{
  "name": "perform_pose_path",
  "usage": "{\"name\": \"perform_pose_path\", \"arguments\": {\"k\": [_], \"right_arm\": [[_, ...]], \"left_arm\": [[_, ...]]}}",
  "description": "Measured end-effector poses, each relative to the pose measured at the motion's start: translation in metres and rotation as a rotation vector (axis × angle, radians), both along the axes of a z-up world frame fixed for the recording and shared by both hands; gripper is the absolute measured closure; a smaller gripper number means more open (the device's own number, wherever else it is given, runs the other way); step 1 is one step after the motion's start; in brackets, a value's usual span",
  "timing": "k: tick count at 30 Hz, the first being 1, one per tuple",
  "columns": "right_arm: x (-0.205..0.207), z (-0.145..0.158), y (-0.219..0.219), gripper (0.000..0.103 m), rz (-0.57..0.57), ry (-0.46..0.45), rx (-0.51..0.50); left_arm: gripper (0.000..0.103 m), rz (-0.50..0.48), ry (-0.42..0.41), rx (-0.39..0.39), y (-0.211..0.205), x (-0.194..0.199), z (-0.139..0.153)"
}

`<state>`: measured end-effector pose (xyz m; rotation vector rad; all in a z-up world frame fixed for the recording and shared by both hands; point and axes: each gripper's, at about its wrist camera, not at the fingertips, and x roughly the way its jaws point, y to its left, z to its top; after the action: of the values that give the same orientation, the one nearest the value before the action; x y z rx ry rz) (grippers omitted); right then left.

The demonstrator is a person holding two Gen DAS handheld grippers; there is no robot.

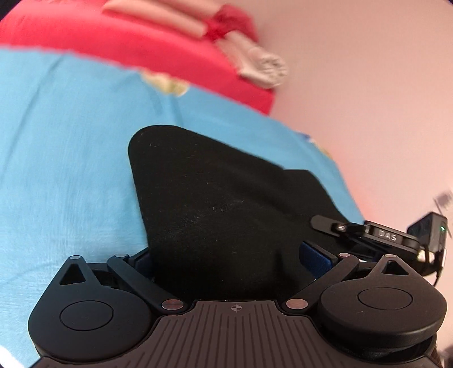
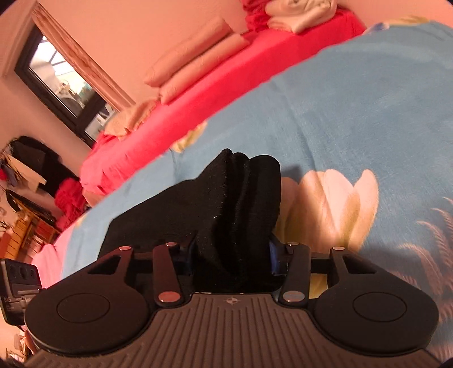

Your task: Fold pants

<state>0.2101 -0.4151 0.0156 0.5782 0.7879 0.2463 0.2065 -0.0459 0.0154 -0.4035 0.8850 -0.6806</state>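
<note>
The black pants lie on a light blue blanket. My left gripper has its jaws wide around a broad flap of the black fabric, which fills the gap between them. My right gripper is shut on a bunched, layered edge of the pants and holds it up above the blanket. The right gripper also shows at the right edge of the left wrist view, next to the pants.
A red bed sheet with rolled pink towels lies beyond the blanket. Folded pale laundry sits at the top. A window and cluttered shelves are on the left. A pink wall is on the right.
</note>
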Motion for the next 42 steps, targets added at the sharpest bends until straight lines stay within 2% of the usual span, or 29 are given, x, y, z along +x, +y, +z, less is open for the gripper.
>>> {"name": "perform_pose_path", "arguments": {"k": [5,8,10,12,13,14,15,17,18,19,21,23,25,28,35,42], "right_arm": [[-0.058,0.038,-0.003,0.052,0.003,-0.069,0.021],[-0.095,0.049,-0.009,0.051,-0.01,-0.088,0.031],[-0.113,0.042,-0.014,0.047,-0.015,-0.071,0.035],[-0.119,0.021,-0.013,0.039,-0.038,-0.035,-0.025],[-0.118,0.008,-0.016,0.036,-0.069,0.017,-0.062],[-0.116,-0.004,-0.017,0.034,-0.107,0.081,-0.099],[-0.12,-0.011,-0.023,0.025,-0.119,0.08,-0.066],[-0.135,-0.01,-0.034,0.024,-0.145,0.048,-0.004],[-0.142,-0.009,-0.036,0.019,-0.153,0.032,-0.013],[-0.149,-0.007,-0.037,0.015,-0.166,0.024,-0.045],[-0.161,-0.002,-0.034,0.014,-0.179,0.026,-0.13],[-0.176,0.002,-0.031,0.013,-0.173,0.008,-0.188],[-0.191,0.005,-0.022,0.011,-0.161,-0.004,-0.247],[-0.21,0.008,-0.002,0.005,-0.103,-0.038,-0.313],[-0.233,0.0,0.044,0.005,0.026,-0.065,-0.488],[-0.238,-0.01,0.063,0.005,0.094,-0.071,-0.535]], "left_arm": [[0.0,-0.053,-0.093,0.005,-0.001,-0.047,0.037],[0.0,-0.057,-0.083,0.012,-0.004,-0.072,0.033],[0.0,-0.059,-0.068,0.039,-0.009,-0.082,0.018],[0.0,-0.028,-0.019,0.122,-0.015,-0.085,-0.007],[0.0,-0.005,0.021,0.178,-0.019,-0.086,-0.02],[0.0,0.007,0.029,0.18,-0.018,-0.089,-0.027],[0.0,0.028,0.005,0.158,-0.013,-0.097,-0.025],[0.0,0.066,-0.023,0.195,-0.009,-0.112,-0.013],[0.0,0.085,-0.065,0.228,-0.008,-0.123,-0.005],[0.0,0.106,-0.11,0.274,-0.006,-0.135,0.003],[0.0,0.151,-0.185,0.384,-0.006,-0.156,0.013],[0.0,0.198,-0.224,0.492,-0.01,-0.171,0.018],[0.0,0.239,-0.239,0.553,-0.012,-0.186,0.017],[0.0,0.258,-0.224,0.592,-0.015,-0.201,0.012],[0.0,0.247,-0.141,0.67,-0.023,-0.208,-0.007],[0.0,0.253,-0.148,0.694,-0.031,-0.212,-0.015]]}}
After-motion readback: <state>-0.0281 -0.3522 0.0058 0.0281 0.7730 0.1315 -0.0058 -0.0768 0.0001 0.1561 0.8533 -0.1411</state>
